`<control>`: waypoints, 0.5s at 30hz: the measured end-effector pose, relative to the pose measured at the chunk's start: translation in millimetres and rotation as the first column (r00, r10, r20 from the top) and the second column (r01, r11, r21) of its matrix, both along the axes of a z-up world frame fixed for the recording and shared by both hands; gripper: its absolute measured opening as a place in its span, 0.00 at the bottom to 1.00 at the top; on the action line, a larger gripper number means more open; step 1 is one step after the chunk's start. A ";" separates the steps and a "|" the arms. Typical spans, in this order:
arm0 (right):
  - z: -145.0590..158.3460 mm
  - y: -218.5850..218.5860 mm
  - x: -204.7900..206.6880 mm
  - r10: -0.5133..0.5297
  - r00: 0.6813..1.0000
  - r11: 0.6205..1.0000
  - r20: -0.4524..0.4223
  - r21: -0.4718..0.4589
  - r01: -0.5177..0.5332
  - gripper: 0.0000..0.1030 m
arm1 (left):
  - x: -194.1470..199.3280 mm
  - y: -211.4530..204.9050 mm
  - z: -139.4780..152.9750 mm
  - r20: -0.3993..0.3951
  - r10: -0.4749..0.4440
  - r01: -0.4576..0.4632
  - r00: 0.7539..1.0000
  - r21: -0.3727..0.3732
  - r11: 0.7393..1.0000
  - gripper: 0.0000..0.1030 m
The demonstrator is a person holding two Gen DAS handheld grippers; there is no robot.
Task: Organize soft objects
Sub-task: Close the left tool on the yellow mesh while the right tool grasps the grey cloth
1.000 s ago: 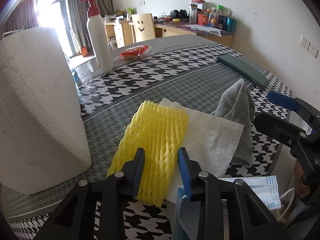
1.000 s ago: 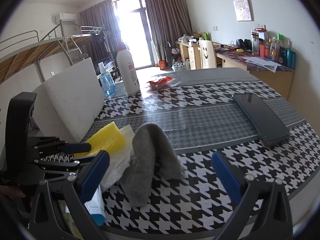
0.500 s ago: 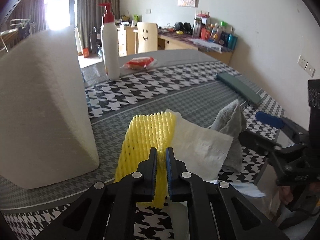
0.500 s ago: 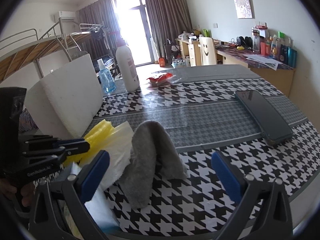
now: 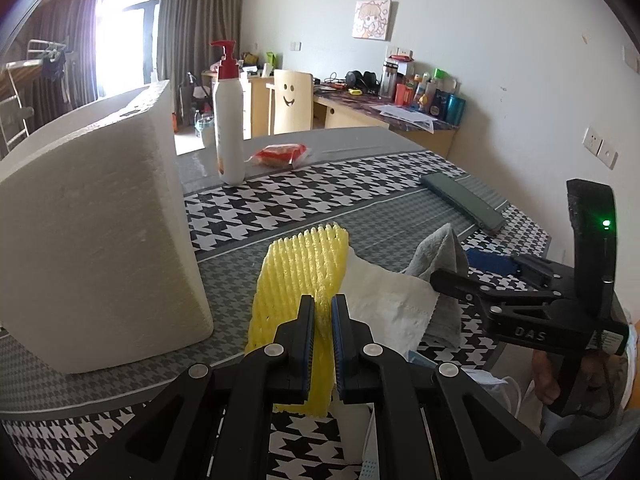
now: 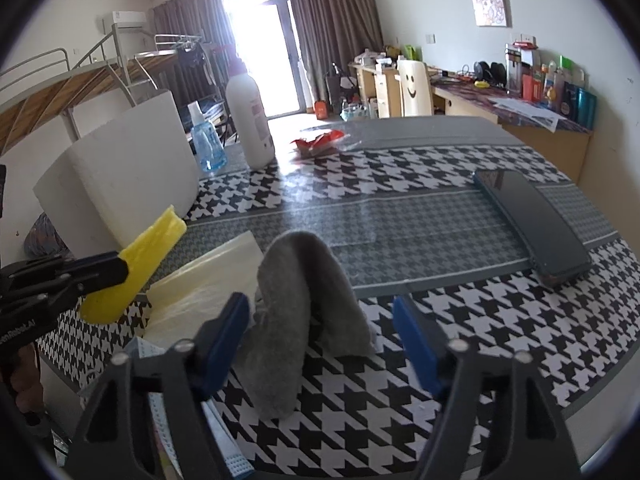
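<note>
1. One yellow foam net, pinched between the narrow jaws of the left gripper and lifted off the table, left of the grey cloth.
2. One grey cloth, humped near the table's front edge, framed by the wide-spread fingers of the right gripper, not touched.
3. One white paper sheet, flat, touching the cloth's left side.
4. One blue face mask, at the table edge, left of and nearer than the cloth.
5. One white foam block, upright, well left of the cloth.
6. One pump bottle and one blue spray bottle, far behind the cloth.
7. One dark phone, right of the cloth.
</note>
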State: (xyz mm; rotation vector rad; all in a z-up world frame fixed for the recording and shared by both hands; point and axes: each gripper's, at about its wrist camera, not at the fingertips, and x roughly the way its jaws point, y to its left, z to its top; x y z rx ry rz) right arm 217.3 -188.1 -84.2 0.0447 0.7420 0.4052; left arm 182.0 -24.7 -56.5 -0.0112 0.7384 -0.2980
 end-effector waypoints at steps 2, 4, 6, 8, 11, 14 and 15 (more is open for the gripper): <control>-2.9 1.1 1.3 0.004 1.000 1.000 -0.018 -0.006 -0.004 0.61 | -0.8 0.9 -0.2 0.004 -0.001 0.001 1.000 -0.004 1.000 0.09; -4.8 2.8 2.2 0.013 0.999 1.000 -0.033 -0.005 -0.013 0.53 | -2.4 0.8 -0.2 0.006 -0.004 0.004 1.000 -0.006 1.000 0.09; -5.2 4.2 2.0 0.020 0.999 1.000 -0.037 -0.009 -0.020 0.44 | -4.2 1.0 -0.1 0.010 -0.009 0.009 1.000 -0.007 1.000 0.09; -5.5 5.7 0.8 0.029 0.999 0.999 -0.039 -0.012 -0.029 0.37 | -5.5 0.7 0.2 0.011 -0.009 0.009 1.000 -0.006 1.000 0.09; -5.1 5.9 -0.5 0.022 0.999 1.000 -0.042 -0.017 -0.023 0.26 | -6.9 3.0 1.2 0.019 -0.003 0.003 1.000 -0.009 1.000 0.09; -1.0 5.0 -1.0 0.011 0.999 1.000 -0.034 -0.015 -0.012 0.20 | -10.0 6.4 3.2 0.032 0.007 -0.006 0.999 -0.015 1.000 0.09; 1.6 4.7 -1.8 0.006 1.000 1.000 -0.026 -0.016 -0.007 0.19 | -11.0 7.3 3.9 0.035 0.008 -0.007 0.999 -0.017 1.000 0.09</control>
